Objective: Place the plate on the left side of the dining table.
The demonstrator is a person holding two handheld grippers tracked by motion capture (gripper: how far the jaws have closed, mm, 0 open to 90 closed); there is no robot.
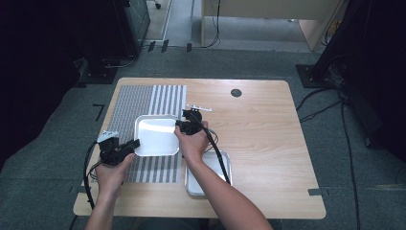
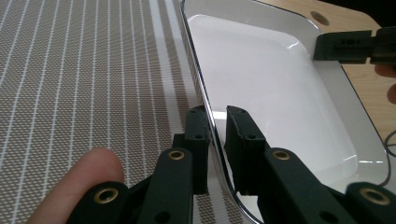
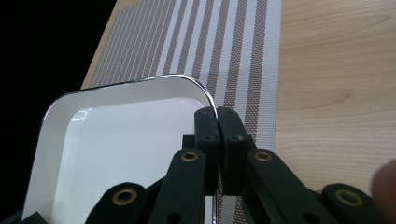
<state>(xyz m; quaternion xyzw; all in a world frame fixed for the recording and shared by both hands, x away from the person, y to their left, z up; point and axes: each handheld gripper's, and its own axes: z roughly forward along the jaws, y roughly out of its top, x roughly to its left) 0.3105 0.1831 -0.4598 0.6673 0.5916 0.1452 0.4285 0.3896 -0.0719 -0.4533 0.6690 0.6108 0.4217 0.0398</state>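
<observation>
Both grippers pinch the white tray (image 1: 155,136) by opposite rims: left gripper (image 2: 215,140) jaws narrowly straddling the rim, right gripper (image 3: 217,140) jaws clamped. Thin-edge grips could slip. The tray would then tip onto the striped mat (image 1: 143,98).

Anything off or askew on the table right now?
Nothing spilled or damaged. The white tray sits on the striped mat, its rim pinched by the left gripper and the right gripper on opposite sides. A second tray lies beside the mat, partly under the forearm.

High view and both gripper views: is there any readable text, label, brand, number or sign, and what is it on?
None: no readable text on the white tray, the striped mat, the second tray, the table, the left gripper or the right gripper.
</observation>
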